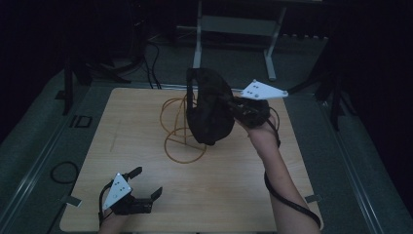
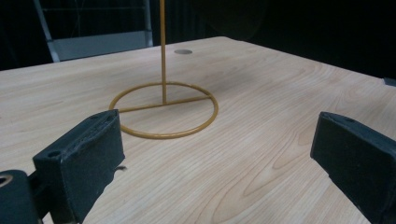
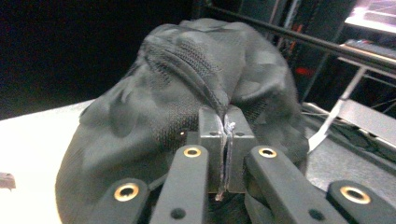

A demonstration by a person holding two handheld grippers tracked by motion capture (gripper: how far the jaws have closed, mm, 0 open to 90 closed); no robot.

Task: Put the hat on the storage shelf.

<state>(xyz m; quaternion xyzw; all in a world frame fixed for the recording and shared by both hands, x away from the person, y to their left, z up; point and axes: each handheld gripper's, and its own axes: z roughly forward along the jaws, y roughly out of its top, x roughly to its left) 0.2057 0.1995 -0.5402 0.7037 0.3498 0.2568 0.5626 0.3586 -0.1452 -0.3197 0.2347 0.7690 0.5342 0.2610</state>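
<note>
High view sits above the near edge, looking forward and down over the whole wooden table (image 1: 224,195). Left gripper view skims low across it toward the yellow wire stand (image 2: 164,109), which the high view (image 1: 182,131) shares. Right gripper view is jammed against the black mesh cap (image 3: 187,93).

Tongs (image 3: 225,154) clamped on edge of dark mesh cap (image 3: 187,98), cap above pale table (image 3: 28,140).

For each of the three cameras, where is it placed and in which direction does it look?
High view: above the person's side, looking forward and down on the table; both forearms, left gripper and right gripper show.
Left gripper view: rides on the left gripper, looks level past open jaws at the wire stand.
Right gripper view: rides on the right gripper, jaws shut on the black cap.
Shared: stand and cap also appear from above.
</note>
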